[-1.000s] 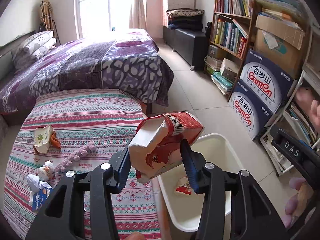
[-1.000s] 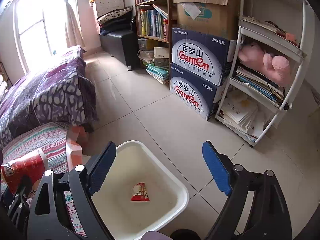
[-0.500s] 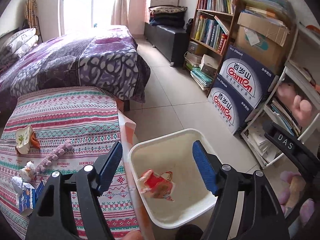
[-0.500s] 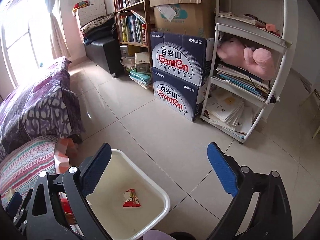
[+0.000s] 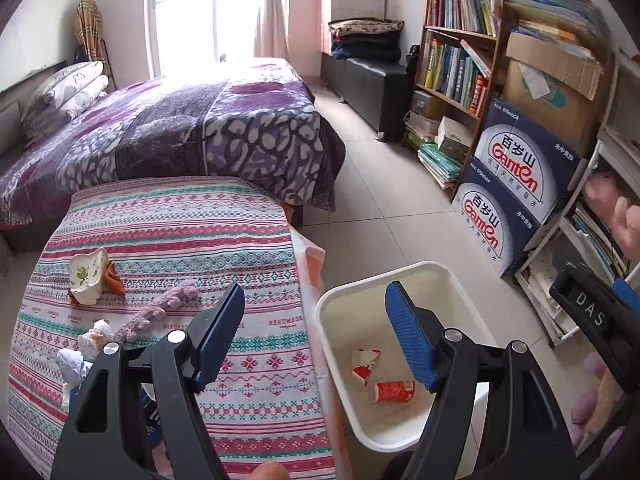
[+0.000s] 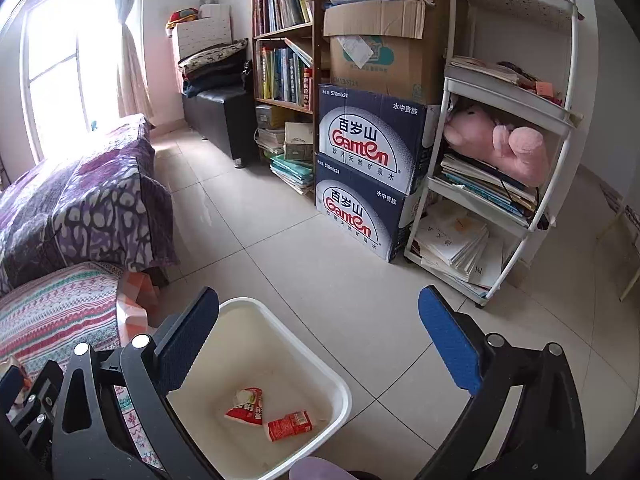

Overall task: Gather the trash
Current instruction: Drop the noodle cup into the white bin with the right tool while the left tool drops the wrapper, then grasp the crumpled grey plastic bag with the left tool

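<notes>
My left hand-held gripper (image 5: 314, 330) hangs over the edge between the worktop covered in a striped, patterned cloth (image 5: 224, 236) and the white rectangular plastic bin (image 5: 400, 276) that stands on the tiled floor just beside it. Its jaws have just been opening and now stand partly apart with nothing between the blue pads. My right hand-held gripper (image 6: 320, 332) hovers above the same bin (image 6: 320, 368) with its jaws spread wide; they too have just been opening, and they hold nothing.

Two pieces of trash lie on the bottom of the bin: a crumpled red-and-white snack wrapper (image 6: 246, 406) and, just beside it, a flattened red carton (image 6: 290, 424). From the left wrist view the wrapper (image 5: 366, 364) lies farther from me and the carton (image 5: 394, 391) nearer.

More trash sits on the worktop, well apart from the bin: a crumpled cream paper wrapper with an orange scrap (image 5: 90, 276) towards the far left, and crumpled white tissue and paper (image 5: 86, 346) close to my left gripper's left finger. A fuzzy mauve knitted strip (image 5: 160, 310) lies between them.

Behind the worktop stands a bed with a purple patterned cover (image 5: 192, 132).
</notes>
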The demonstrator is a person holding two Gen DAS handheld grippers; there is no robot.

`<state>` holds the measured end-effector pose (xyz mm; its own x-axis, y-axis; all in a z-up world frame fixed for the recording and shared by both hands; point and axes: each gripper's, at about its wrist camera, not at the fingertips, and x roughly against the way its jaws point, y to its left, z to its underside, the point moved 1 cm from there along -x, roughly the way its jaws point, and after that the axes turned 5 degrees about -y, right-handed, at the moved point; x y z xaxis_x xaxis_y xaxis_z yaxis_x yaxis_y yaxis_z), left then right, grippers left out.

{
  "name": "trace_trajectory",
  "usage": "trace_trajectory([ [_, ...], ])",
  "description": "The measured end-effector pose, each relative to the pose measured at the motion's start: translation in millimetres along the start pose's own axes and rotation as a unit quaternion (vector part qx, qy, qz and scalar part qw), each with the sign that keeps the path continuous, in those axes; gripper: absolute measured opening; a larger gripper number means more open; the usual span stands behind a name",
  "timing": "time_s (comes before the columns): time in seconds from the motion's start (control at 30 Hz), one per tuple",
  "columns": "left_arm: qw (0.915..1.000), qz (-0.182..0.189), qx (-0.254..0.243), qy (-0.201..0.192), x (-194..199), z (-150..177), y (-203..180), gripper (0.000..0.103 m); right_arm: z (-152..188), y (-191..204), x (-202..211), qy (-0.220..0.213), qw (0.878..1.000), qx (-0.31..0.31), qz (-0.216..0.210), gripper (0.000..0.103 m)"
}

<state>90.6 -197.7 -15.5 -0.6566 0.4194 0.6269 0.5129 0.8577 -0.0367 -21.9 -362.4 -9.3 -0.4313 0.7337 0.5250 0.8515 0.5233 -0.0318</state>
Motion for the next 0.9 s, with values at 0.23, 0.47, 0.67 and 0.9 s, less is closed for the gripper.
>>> trace_trajectory([
  [0.23,0.9992,-0.039,0.006,-0.005,5,4,28,0.074,9,32,10,0.004,0.999,0.029,-0.022,0.096],
  [0.47,0.9968,-0.074,0.029,0.000,10,8,63,0.079,20,67,22,0.005,0.997,0.059,-0.046,0.096],
  [0.67,0.9936,-0.105,0.040,0.008,16,14,93,0.082,31,96,32,0.009,0.994,0.083,-0.069,0.096],
  [0.9,0.9859,-0.154,0.053,0.038,17,31,137,0.084,44,130,42,0.026,0.989,0.104,-0.099,0.096],
])
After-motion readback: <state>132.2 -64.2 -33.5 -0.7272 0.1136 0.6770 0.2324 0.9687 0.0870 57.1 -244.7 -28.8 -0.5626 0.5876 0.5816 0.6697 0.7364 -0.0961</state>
